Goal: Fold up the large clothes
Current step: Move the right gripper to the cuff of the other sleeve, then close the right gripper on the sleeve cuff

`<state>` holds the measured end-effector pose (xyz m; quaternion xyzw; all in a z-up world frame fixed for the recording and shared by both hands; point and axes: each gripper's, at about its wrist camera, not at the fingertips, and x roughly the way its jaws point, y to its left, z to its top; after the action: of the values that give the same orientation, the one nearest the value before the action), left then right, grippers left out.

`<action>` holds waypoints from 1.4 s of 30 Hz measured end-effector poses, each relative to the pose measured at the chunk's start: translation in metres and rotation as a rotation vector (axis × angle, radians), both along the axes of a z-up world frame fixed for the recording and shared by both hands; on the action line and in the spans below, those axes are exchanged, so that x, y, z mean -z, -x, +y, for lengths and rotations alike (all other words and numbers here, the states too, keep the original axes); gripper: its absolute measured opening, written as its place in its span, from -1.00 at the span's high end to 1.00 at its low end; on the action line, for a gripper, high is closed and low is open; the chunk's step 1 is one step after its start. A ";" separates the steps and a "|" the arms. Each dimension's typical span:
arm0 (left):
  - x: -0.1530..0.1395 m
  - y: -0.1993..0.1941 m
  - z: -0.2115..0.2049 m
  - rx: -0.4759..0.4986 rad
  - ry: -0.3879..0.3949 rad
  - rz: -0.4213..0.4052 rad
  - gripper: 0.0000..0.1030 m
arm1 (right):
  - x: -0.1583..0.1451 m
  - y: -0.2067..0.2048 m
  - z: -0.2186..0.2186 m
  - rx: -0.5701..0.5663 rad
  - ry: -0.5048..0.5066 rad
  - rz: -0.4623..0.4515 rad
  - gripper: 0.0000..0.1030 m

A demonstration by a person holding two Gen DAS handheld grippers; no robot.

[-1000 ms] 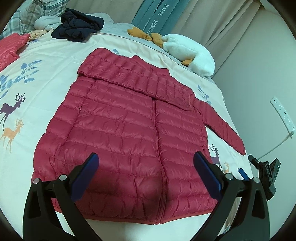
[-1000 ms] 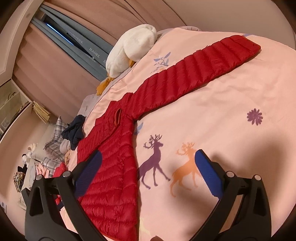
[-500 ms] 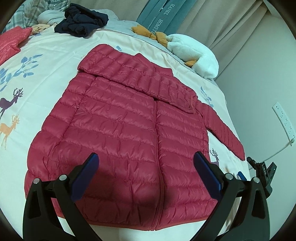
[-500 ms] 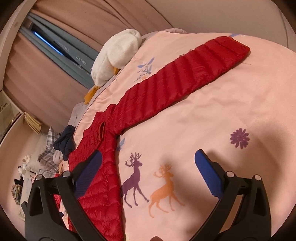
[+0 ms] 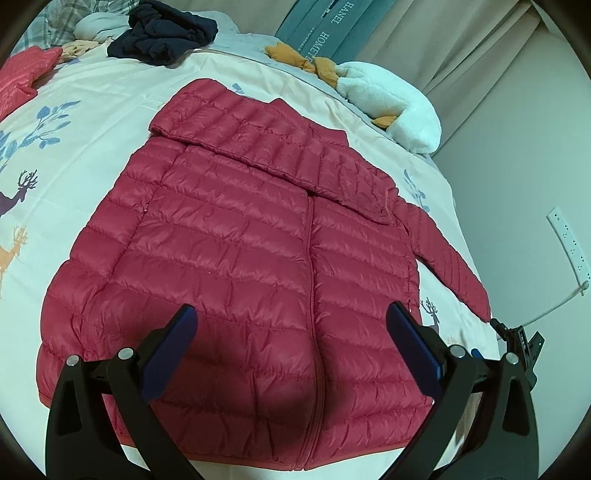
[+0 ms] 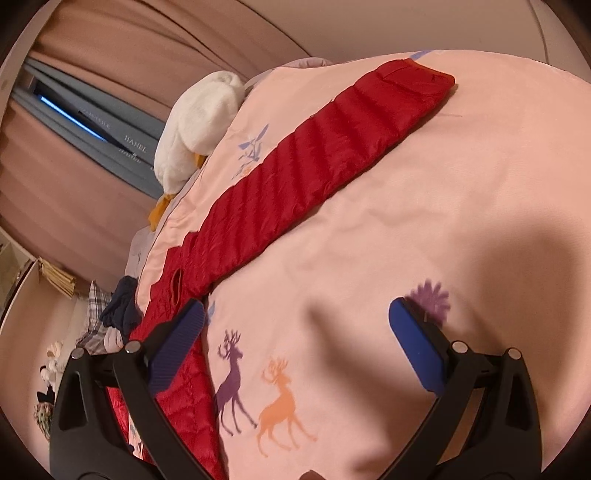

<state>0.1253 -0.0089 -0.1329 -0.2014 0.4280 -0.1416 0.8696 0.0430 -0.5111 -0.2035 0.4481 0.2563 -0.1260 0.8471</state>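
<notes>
While both grippers gape empty: one red jacket [image 5: 258,266]; one sleeve [image 6: 314,173] outstretched.

Quilted red jacket [image 5: 236,258] on a cream bedspread [image 6: 406,229] printed with purple and orange deer. White plush duck [image 5: 391,99]; navy garment [image 5: 162,33].

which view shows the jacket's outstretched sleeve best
The right wrist view: the sleeve runs across the bedspread in full, cuff to shoulder, unobstructed. The left wrist view shows the sleeve small at the jacket's far edge, squeezed by fisheye distortion.
</notes>
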 end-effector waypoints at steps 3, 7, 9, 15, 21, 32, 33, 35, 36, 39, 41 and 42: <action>0.001 -0.003 0.000 -0.008 -0.007 0.002 -0.97 | -0.001 -0.014 -0.014 0.024 -0.019 0.003 -0.96; 0.003 -0.004 0.000 -0.024 -0.014 0.000 -0.97 | 0.000 -0.032 -0.031 0.054 -0.055 0.001 -0.96; 0.003 -0.005 0.001 -0.029 -0.019 0.005 -0.97 | 0.005 -0.043 -0.039 0.077 -0.081 0.013 -0.96; 0.005 -0.002 0.013 -0.057 -0.018 0.000 -0.97 | 0.009 -0.064 -0.053 0.152 -0.091 -0.011 -0.96; 0.012 -0.002 0.024 -0.072 0.000 0.017 -0.97 | 0.011 -0.078 -0.063 0.208 -0.133 -0.040 -0.96; 0.022 0.000 0.046 -0.121 0.006 0.049 -0.97 | 0.014 -0.099 -0.079 0.358 -0.178 -0.049 -0.68; 0.023 0.000 0.047 -0.124 0.009 0.052 -0.97 | 0.014 -0.100 -0.079 0.363 -0.166 -0.040 -0.60; 0.024 -0.001 0.048 -0.124 0.012 0.055 -0.97 | 0.016 -0.100 -0.080 0.369 -0.151 -0.022 -0.29; 0.024 -0.002 0.048 -0.123 0.011 0.055 -0.97 | 0.018 -0.099 -0.080 0.369 -0.149 -0.016 -0.23; 0.025 -0.002 0.047 -0.120 0.003 0.053 -0.97 | 0.021 -0.096 -0.085 0.366 -0.151 0.008 0.14; 0.026 -0.002 0.047 -0.123 -0.004 0.055 -0.97 | 0.026 -0.094 -0.088 0.379 -0.169 0.021 0.49; 0.027 -0.002 0.047 -0.123 -0.004 0.059 -0.97 | 0.027 -0.092 -0.090 0.383 -0.178 0.022 0.54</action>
<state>0.1272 0.0381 -0.1603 -0.2295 0.4405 -0.0809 0.8641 0.1348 -0.6012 -0.2308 0.5604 0.1858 -0.2667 0.7618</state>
